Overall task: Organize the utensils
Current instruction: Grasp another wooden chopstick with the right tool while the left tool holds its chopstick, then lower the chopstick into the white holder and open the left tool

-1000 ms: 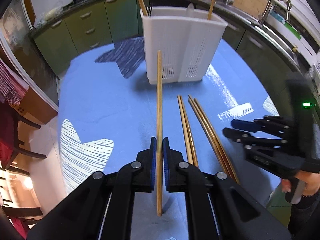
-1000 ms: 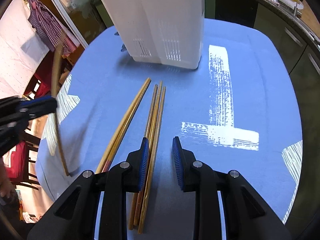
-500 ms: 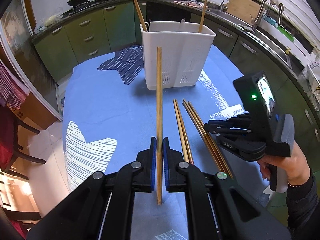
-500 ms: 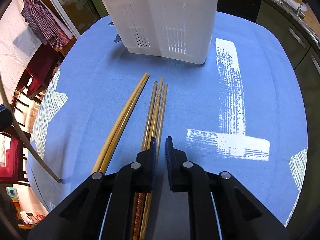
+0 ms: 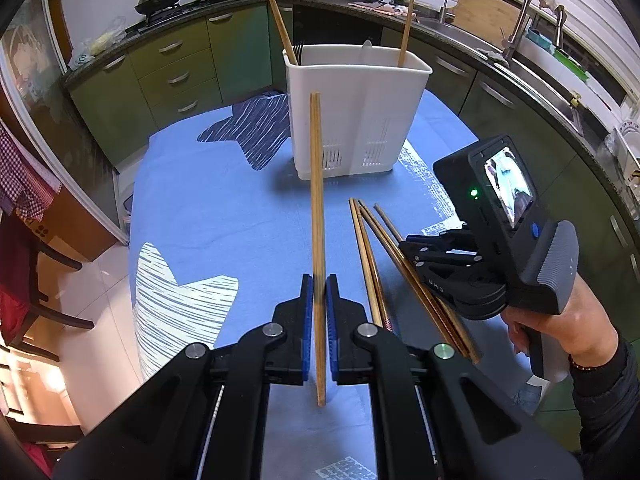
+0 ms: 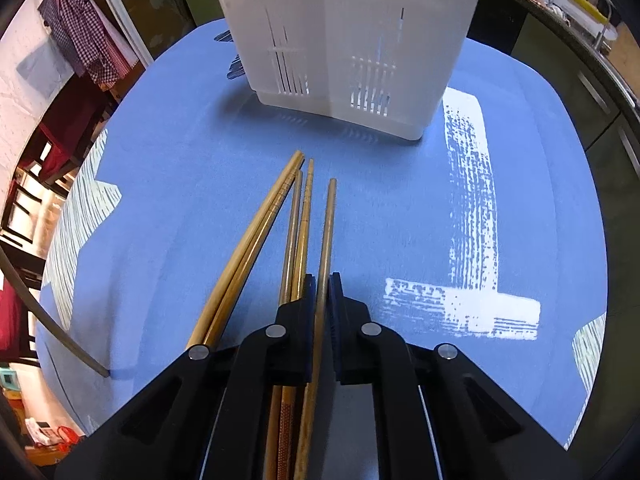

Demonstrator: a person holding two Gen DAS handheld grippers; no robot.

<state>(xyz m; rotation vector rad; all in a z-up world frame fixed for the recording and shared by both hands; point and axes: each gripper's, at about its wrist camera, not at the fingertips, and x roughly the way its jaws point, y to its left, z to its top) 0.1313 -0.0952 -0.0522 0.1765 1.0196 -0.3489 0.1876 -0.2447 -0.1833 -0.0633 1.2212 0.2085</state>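
My left gripper is shut on a wooden chopstick and holds it above the blue tablecloth, pointing at the white utensil caddy. The caddy holds two chopsticks, a fork and a spoon. My right gripper is shut on the rightmost chopstick of several lying on the cloth in front of the caddy. The right gripper also shows in the left wrist view, low over those chopsticks.
The round table has a blue cloth with pale prints. Green kitchen cabinets, a stove with pans and a sink counter ring the far side. Chairs stand at the left.
My right gripper moved forward over the lying chopsticks and shut on the rightmost one, shifting it slightly apart. My left gripper rose and pulled back a little with its chopstick.
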